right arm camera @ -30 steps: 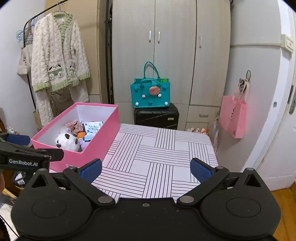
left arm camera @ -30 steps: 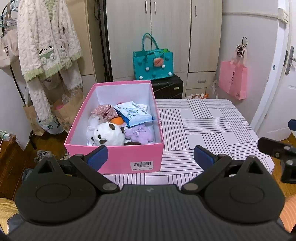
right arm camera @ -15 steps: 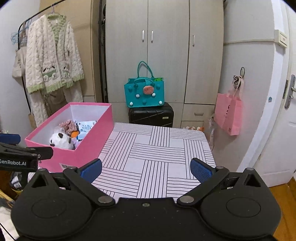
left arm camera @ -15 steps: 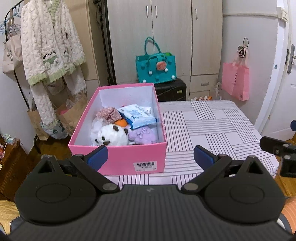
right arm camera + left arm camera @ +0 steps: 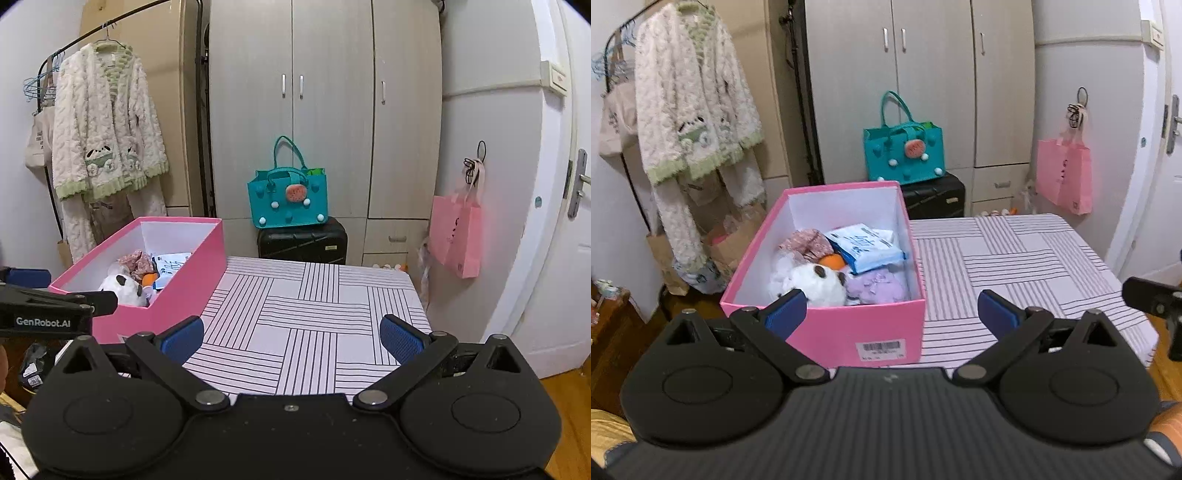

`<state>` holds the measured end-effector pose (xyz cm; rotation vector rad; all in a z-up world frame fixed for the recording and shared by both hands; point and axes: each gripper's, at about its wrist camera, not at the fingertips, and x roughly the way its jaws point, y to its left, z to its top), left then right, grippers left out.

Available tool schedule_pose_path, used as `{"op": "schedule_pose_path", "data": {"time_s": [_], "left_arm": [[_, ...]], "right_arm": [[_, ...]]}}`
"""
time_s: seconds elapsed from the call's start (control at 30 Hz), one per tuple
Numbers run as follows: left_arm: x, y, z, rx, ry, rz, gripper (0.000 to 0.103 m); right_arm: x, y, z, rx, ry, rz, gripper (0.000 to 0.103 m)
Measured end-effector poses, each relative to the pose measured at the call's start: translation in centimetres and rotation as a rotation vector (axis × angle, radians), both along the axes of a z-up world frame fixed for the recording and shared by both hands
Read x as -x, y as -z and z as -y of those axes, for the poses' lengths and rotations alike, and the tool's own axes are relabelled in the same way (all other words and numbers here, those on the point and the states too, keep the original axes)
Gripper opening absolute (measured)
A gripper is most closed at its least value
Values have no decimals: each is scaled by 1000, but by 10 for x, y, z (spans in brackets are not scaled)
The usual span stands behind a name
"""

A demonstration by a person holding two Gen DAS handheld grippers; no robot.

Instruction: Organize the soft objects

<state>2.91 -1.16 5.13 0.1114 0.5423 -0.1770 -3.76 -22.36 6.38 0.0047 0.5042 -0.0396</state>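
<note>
- Pink box [image 5: 827, 332] sits on the left part of the striped table [image 5: 1015, 258], lid off.
- Soft stuff is all inside it: panda plush [image 5: 814, 282] at the near end, purple plush [image 5: 877, 286] just beside it, floral fabric piece [image 5: 807, 240] further back, blue-white soft pack [image 5: 866, 249] lying tilted on top, something orange [image 5: 833, 261] wedged between them. Can't tell what the orange item is.
- Tabletop outside the box shows only the striped cloth in both views, no loose soft items on it.
- Left gripper [image 5: 892, 314]: jaws spread wide, nothing between them, hovering short of the box's near wall.
- Right gripper [image 5: 291, 336]: also spread wide and empty, over the near edge of the table, well apart from the box.
- Judgement: collection step looks done or nearly done. Everything visible is already boxed.
- Possibly left: tidy the pile (pack sits crooked), or fit a lid; no lid in view.
- Anything off the table or behind the cameras isn't visible, so can't rule out more items.
</note>
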Motion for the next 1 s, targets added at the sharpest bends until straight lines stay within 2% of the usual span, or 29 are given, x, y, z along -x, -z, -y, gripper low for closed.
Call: {"op": "schedule_pose_path", "data": {"time_s": [0.2,1.0], "left_arm": [[2,-1,-1,-11,-11,11,101],[7,-4,-5,7,-12,22,101]], "right_arm": [[3,-1,-2,28,15,2,103],[8,1,5,22,31,5,103]]}}
